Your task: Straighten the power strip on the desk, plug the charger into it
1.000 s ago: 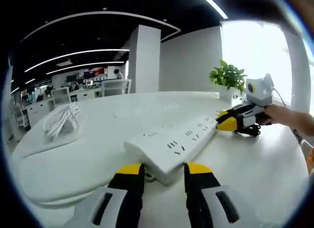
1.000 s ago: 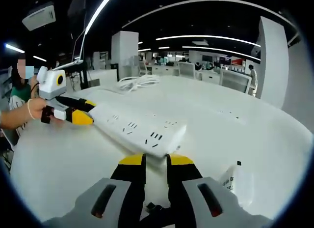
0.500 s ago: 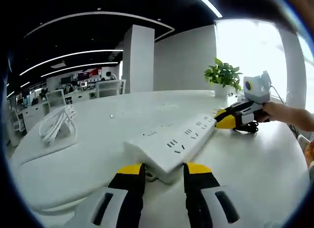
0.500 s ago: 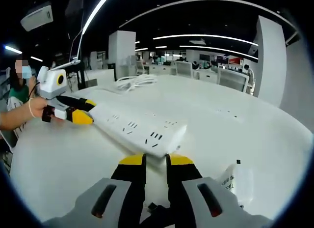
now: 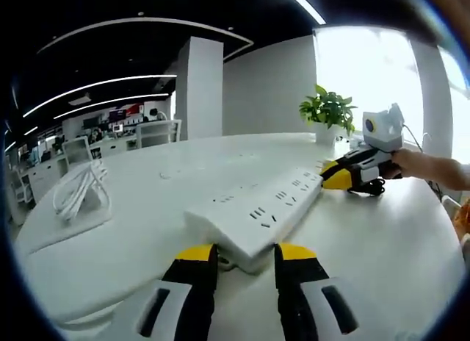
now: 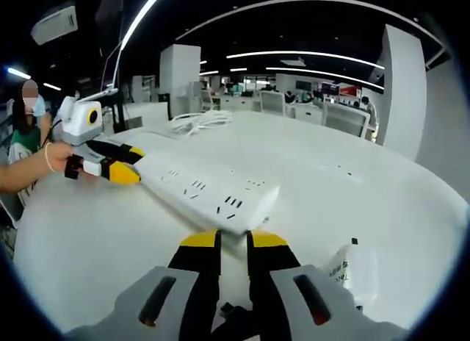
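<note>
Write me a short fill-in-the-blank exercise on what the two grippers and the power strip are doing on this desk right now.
1. Each gripper holds one end of the white ____.
2. The jaw tips of the left gripper are coloured ____.
3. In the left gripper view, a potted ____ stands behind the right gripper.
4. The coiled cable is coloured ____.

Missing words: power strip; yellow; plant; white

The power strip (image 5: 255,209) is white with small dark socket slots, lying on a white desk (image 5: 132,238). The left gripper (image 5: 239,254) has black jaws tipped in yellow over a light grey body; the right gripper (image 6: 233,242) shows the same colours. A white coiled cable (image 5: 79,190) sits nearby. The potted plant (image 5: 328,109) is green in a white pot.
</note>
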{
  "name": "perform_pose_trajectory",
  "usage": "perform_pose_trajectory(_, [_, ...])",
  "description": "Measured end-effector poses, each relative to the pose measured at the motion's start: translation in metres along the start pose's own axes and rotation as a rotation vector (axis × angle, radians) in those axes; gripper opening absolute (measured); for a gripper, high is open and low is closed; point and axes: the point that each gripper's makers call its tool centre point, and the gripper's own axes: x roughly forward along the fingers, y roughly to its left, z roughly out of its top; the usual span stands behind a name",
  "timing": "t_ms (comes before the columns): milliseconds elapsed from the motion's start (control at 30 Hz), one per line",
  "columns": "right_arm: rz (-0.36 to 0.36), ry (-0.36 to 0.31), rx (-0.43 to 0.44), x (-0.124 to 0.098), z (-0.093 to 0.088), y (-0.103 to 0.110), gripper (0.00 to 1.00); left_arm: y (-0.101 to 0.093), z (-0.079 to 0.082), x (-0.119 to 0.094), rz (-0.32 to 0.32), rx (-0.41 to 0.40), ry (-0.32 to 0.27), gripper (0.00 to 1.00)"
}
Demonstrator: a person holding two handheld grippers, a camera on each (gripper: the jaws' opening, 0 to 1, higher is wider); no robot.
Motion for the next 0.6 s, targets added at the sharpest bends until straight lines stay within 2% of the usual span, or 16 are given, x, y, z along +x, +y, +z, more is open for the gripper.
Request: perform_pose_trajectory(600, [-0.018,0.001,0.014,-0.0029,0.0023,-0.0004,0.11,0.0054,0.0051,0.0046,-0.047,0.015,0.026,0.31])
